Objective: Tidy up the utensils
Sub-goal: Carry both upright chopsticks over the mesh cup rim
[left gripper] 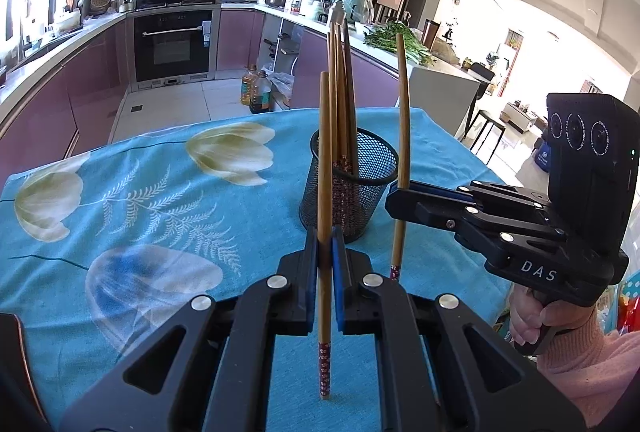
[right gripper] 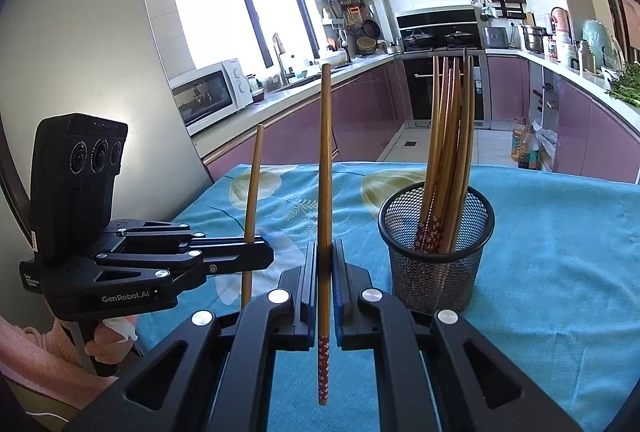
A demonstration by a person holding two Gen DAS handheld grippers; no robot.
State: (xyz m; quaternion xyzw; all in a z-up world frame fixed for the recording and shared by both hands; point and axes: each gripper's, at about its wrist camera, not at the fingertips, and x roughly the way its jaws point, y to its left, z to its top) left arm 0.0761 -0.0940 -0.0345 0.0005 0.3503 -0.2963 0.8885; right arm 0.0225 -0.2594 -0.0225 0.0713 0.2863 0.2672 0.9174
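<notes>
My left gripper [left gripper: 325,252] is shut on a wooden chopstick [left gripper: 325,151] held upright, its red patterned end pointing down above the cloth. My right gripper [right gripper: 325,264] is shut on a second chopstick [right gripper: 325,159], also upright with the patterned end down. Each gripper shows in the other's view: the right gripper [left gripper: 400,191] with its chopstick [left gripper: 403,103] just right of the cup, the left gripper [right gripper: 258,252] with its chopstick [right gripper: 252,183] well left of the cup. A black mesh cup [left gripper: 348,187] [right gripper: 436,260] stands on the table with several chopsticks in it.
The table wears a blue flowered cloth [left gripper: 160,199] [right gripper: 560,240]; its far edge drops to a tiled floor with oil bottles [left gripper: 256,91]. Purple kitchen cabinets and an oven [left gripper: 172,43] lie beyond. A hand in a pink sleeve [left gripper: 580,352] holds the right gripper.
</notes>
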